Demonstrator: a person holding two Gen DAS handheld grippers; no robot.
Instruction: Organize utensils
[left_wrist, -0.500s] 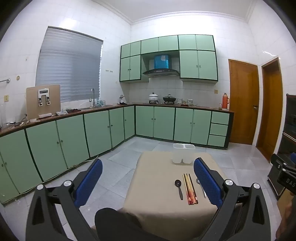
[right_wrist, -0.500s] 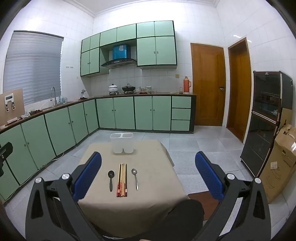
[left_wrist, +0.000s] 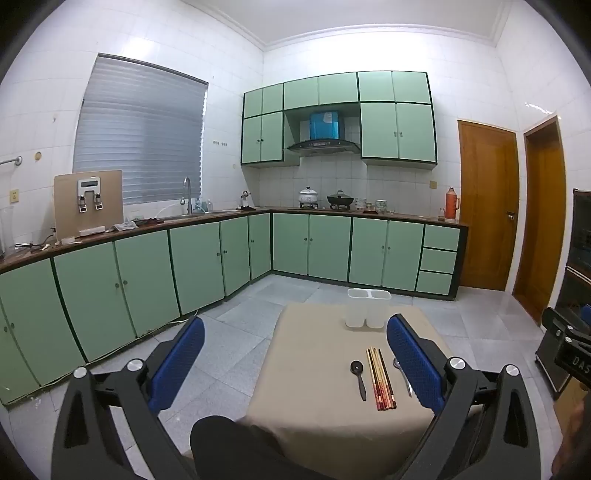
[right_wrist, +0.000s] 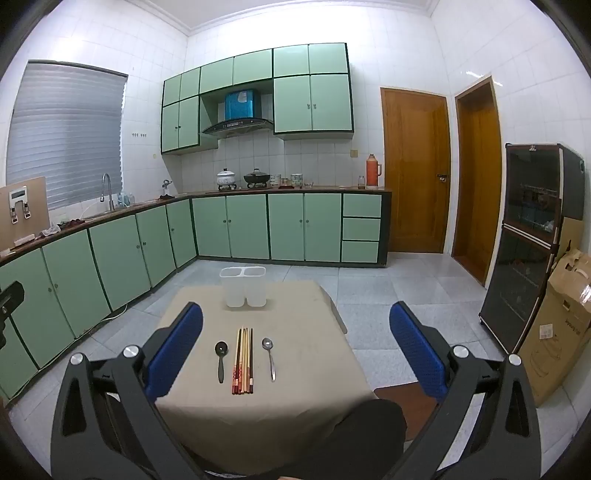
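Observation:
A small table with a beige cloth (right_wrist: 303, 354) (left_wrist: 314, 369) holds a black spoon (right_wrist: 221, 360) (left_wrist: 359, 378), a bundle of chopsticks (right_wrist: 243, 360) (left_wrist: 380, 378) and a metal spoon (right_wrist: 269, 356) (left_wrist: 402, 373), lying side by side. A white two-compartment holder (right_wrist: 243, 286) (left_wrist: 368, 308) stands upright at the table's far edge. My left gripper (left_wrist: 295, 354) is open and empty, held back from the table, left of the utensils. My right gripper (right_wrist: 295, 343) is open and empty, above the table's near right part.
Green cabinets (right_wrist: 229, 225) line the far and left walls. A dark cabinet (right_wrist: 532, 240) and a cardboard box (right_wrist: 565, 325) stand to the right of the table. Grey tiled floor (right_wrist: 388, 291) surrounds the table. A dark knee (right_wrist: 369, 432) shows at the table's near edge.

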